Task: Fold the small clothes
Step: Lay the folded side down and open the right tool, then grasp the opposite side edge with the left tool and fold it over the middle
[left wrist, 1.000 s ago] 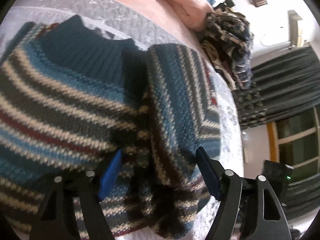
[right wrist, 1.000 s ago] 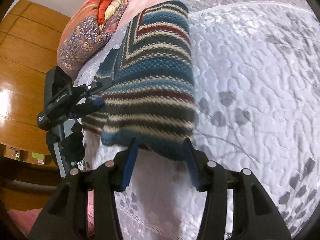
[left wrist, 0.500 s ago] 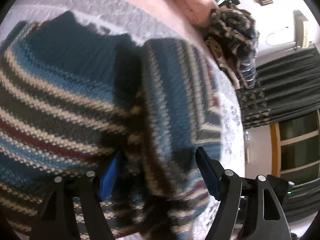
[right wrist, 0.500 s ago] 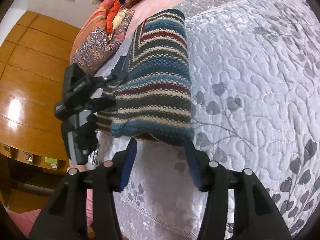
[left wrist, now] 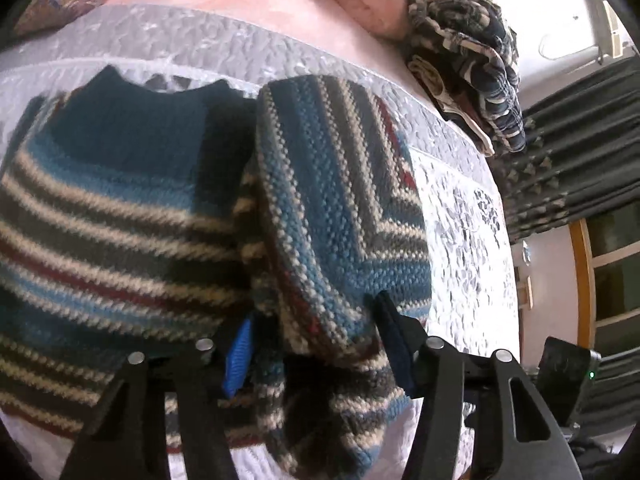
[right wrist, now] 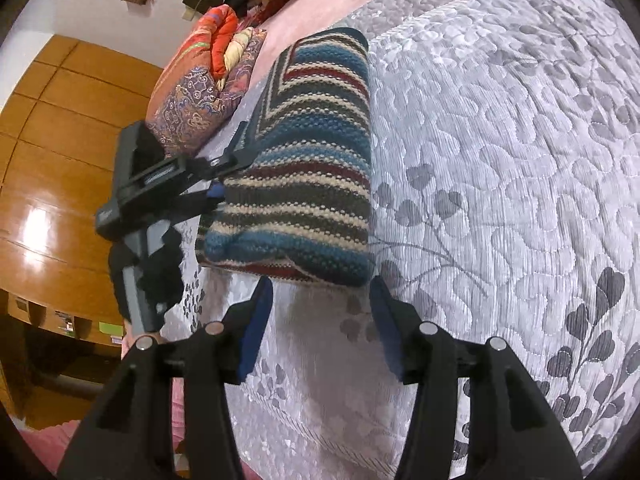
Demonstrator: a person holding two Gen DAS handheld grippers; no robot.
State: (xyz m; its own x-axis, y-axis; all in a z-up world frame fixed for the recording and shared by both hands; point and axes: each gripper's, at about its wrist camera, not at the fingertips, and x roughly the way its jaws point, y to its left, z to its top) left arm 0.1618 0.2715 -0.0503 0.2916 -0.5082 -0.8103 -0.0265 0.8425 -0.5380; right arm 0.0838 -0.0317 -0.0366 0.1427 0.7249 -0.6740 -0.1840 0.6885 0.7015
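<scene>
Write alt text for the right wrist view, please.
A folded striped sweater lies on a grey quilted bedspread, just ahead of the open right gripper. The left gripper reaches the sweater's left edge; colourful folded blankets lie behind.

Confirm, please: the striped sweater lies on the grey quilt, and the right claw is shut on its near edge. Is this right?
Not quite. The right wrist view shows the right claw open, its fingers just short of the striped sweater's near edge, gripping nothing. The sweater does lie on the grey quilt.
</scene>
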